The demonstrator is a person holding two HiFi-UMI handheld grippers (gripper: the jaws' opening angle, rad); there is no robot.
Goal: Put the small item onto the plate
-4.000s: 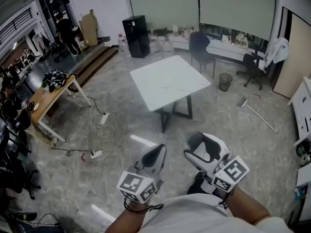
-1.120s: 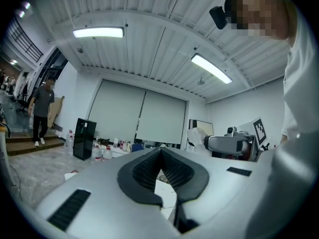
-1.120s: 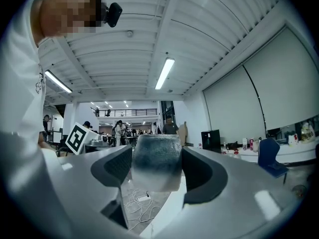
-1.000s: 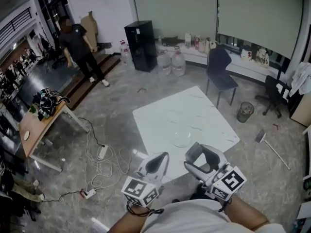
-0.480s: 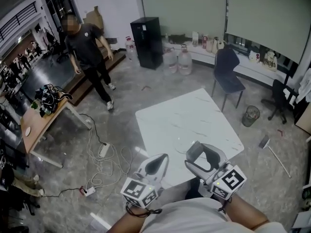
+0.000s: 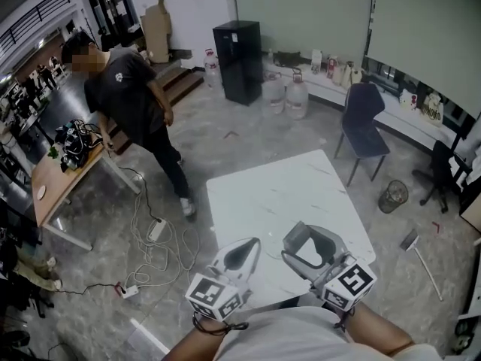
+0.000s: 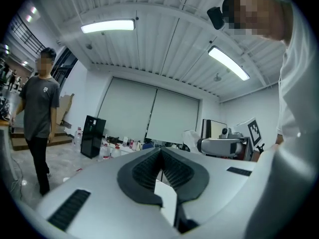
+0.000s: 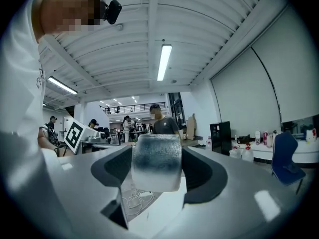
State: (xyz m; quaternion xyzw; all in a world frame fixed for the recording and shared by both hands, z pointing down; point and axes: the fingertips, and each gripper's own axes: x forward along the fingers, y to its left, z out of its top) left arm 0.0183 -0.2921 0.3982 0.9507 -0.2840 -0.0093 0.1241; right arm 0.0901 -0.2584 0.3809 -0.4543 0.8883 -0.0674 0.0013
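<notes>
A white marble-look table (image 6: pixel 278 201) stands just ahead of me. I hold both grippers close to my body over its near edge. My left gripper (image 6: pixel 245 247) is shut, its ribbed dark pads (image 7: pixel 172 171) meeting with nothing between them. My right gripper (image 6: pixel 310 241) is shut on the small item (image 8: pixel 155 166), a frosted, translucent, short cylinder that fills the gap between the dark pads (image 8: pixel 202 176). No plate shows in any view; the grippers hide the near part of the tabletop.
A person in a dark T-shirt (image 6: pixel 126 89) stands on the floor left of the table. Cables and power strips (image 6: pixel 154 235) lie there beside a wooden desk (image 6: pixel 56 183). A dark chair (image 6: pixel 362 122), a bin (image 6: pixel 393 195) and a black cabinet (image 6: pixel 242 51) stand beyond.
The table has come closer and now sits right under my grippers. The person in the dark shirt has walked nearer to its left side. Both grippers keep their pose.
</notes>
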